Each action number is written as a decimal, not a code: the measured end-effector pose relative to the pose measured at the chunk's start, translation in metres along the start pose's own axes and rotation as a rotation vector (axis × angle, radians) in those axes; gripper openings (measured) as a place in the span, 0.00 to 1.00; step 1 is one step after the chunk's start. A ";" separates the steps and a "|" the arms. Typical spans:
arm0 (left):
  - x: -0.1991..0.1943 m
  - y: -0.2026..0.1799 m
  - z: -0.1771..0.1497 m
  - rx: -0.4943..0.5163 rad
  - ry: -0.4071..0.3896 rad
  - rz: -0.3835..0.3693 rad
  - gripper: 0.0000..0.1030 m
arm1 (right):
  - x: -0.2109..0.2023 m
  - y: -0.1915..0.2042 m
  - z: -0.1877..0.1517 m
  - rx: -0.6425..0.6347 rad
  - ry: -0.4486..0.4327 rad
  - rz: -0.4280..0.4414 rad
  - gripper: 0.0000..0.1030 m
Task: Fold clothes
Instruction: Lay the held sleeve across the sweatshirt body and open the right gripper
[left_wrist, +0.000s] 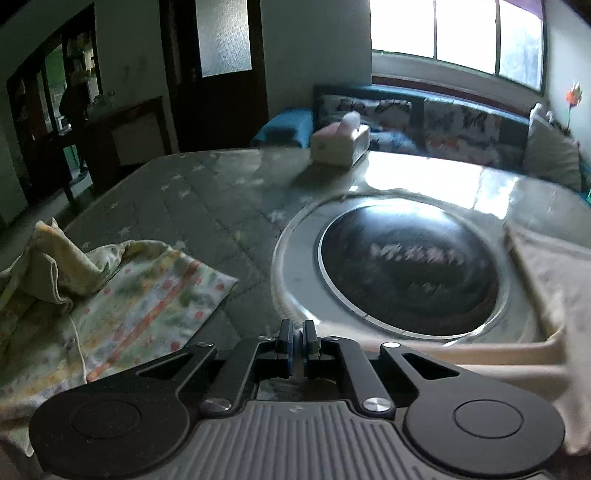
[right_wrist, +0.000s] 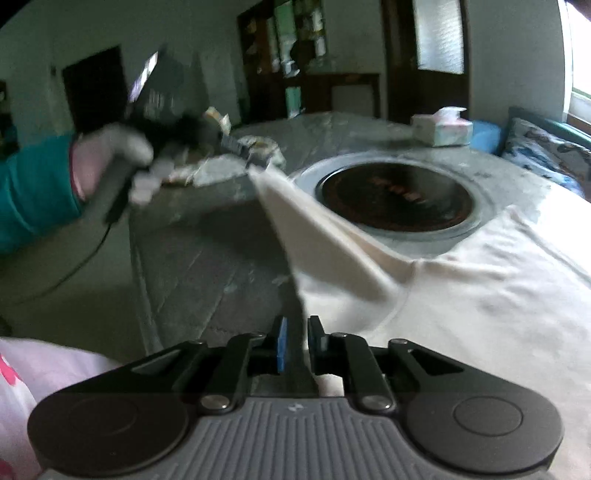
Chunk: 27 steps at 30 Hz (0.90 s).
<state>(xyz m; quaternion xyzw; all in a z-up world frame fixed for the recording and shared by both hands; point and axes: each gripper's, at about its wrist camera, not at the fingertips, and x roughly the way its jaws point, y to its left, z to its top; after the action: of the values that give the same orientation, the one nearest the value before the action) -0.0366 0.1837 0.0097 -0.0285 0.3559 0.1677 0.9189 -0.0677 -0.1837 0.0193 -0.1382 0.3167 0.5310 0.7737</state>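
Observation:
A white garment (right_wrist: 461, 280) lies spread on the table's right side. My left gripper (left_wrist: 297, 328) is shut on its edge, and that edge stretches off to the right in the left wrist view (left_wrist: 480, 350). In the right wrist view the left gripper (right_wrist: 255, 162) holds a corner lifted above the table. My right gripper (right_wrist: 295, 332) is shut on the same garment's near edge, which runs taut between the two grippers. A floral patterned cloth (left_wrist: 122, 295) lies crumpled at the left.
A round dark hotplate in a metal ring (left_wrist: 406, 273) is set in the table's middle (right_wrist: 399, 199). A tissue box (left_wrist: 340, 142) stands at the far side (right_wrist: 441, 127). A sofa with cushions (left_wrist: 461, 125) stands under the window.

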 end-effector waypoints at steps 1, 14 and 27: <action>0.003 0.000 -0.001 -0.001 0.008 0.009 0.07 | -0.005 -0.003 -0.001 0.012 -0.005 -0.012 0.14; -0.024 -0.065 0.018 0.055 -0.036 -0.243 0.09 | -0.079 -0.066 -0.049 0.282 -0.052 -0.287 0.33; 0.003 -0.192 0.015 0.166 0.014 -0.590 0.08 | -0.100 -0.105 -0.078 0.403 -0.081 -0.460 0.40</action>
<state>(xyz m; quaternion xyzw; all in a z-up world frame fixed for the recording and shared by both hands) 0.0386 0.0064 0.0062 -0.0568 0.3512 -0.1363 0.9246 -0.0226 -0.3416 0.0105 -0.0289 0.3451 0.2737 0.8973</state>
